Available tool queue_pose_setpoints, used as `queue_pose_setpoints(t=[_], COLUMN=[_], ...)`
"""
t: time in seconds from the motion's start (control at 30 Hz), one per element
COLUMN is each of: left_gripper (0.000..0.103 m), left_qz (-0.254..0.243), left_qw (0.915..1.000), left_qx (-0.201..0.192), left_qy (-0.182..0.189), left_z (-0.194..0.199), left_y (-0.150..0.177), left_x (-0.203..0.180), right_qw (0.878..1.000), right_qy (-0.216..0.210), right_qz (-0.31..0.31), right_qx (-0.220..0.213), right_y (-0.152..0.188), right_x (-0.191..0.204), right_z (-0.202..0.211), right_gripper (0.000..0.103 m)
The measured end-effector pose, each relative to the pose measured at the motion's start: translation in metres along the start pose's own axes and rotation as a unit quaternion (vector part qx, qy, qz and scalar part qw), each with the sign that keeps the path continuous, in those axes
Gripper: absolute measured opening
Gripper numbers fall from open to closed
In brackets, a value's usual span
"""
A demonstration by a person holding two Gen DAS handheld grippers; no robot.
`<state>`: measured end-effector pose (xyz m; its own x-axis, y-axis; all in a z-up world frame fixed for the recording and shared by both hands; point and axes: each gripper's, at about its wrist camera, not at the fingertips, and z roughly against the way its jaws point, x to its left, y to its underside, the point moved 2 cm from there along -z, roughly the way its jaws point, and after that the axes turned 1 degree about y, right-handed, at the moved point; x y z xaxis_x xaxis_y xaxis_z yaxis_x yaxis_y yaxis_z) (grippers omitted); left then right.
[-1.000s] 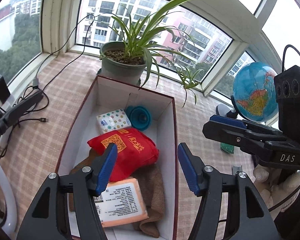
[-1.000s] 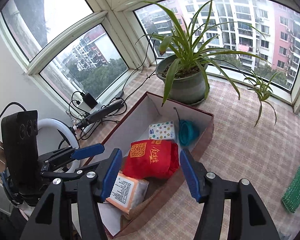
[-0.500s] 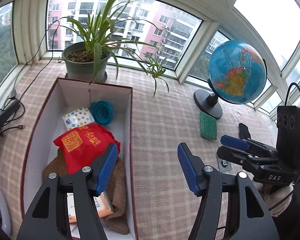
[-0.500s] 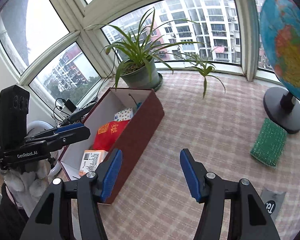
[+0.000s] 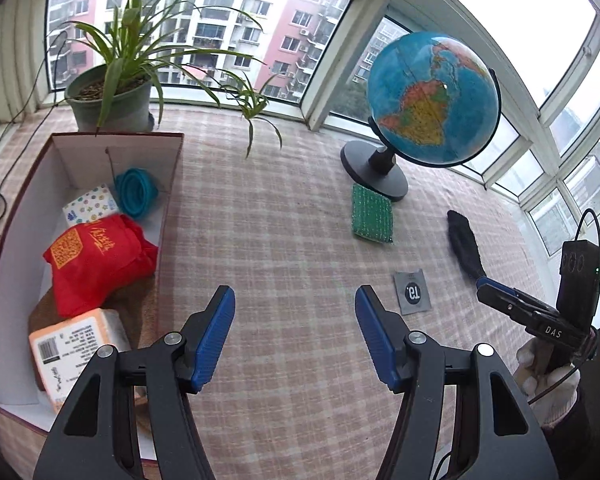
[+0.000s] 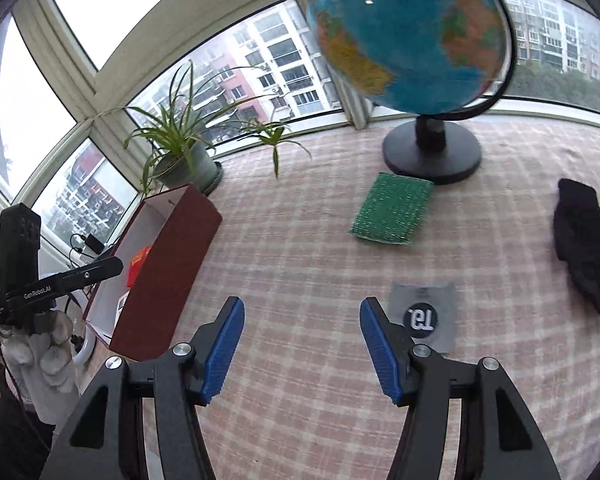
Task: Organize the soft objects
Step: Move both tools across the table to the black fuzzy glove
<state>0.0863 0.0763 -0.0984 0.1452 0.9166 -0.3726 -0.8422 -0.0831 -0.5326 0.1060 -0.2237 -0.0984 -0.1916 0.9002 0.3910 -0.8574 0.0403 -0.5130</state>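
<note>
A dark red box (image 5: 173,184) at the left holds a red cloth bag (image 5: 96,260), a dotted tissue pack (image 5: 90,208), a teal item (image 5: 136,192), an orange pack (image 5: 72,352) and a brown cloth. On the checked cloth lie a green sponge pad (image 5: 372,220) (image 6: 392,208), a black glove (image 5: 464,244) (image 6: 584,240) and a grey packet (image 5: 412,292) (image 6: 424,316). My left gripper (image 5: 294,332) is open and empty, right of the box. My right gripper (image 6: 302,344) is open and empty, left of the grey packet; it also shows in the left wrist view (image 5: 512,304).
A globe (image 5: 432,96) on a black stand stands behind the green pad. A potted spider plant (image 5: 112,96) stands behind the box. Cables and a power strip lie at the far left by the windows.
Both grippers have swung right, away from above the box towards the loose items. The globe, green pad, glove and grey packet have come into view. Both stay open.
</note>
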Motion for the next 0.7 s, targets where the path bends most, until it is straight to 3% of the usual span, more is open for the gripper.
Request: queue_pose_setpoints(t=[0.27,0.7], left_gripper=[0.062,0.062], left_qz=[-0.019,-0.041], left_qw=[0.9996,0.9982], left_qx=[0.012,0.023], left_qy=[0.019,0.038], left_z=[-0.013,-0.039], left_y=[0.01,0.015], left_x=[-0.037,-0.092], right_qw=[0.998,0.993], right_qy=[0.028,0.066], right_qz=[-0.05,-0.058], right_qx=[-0.022,-0.077], right_y=[0.014,0.022], right_x=[-0.055,-0.114], right_z=[0.031,0.087], right_gripper=[0.056,0.056])
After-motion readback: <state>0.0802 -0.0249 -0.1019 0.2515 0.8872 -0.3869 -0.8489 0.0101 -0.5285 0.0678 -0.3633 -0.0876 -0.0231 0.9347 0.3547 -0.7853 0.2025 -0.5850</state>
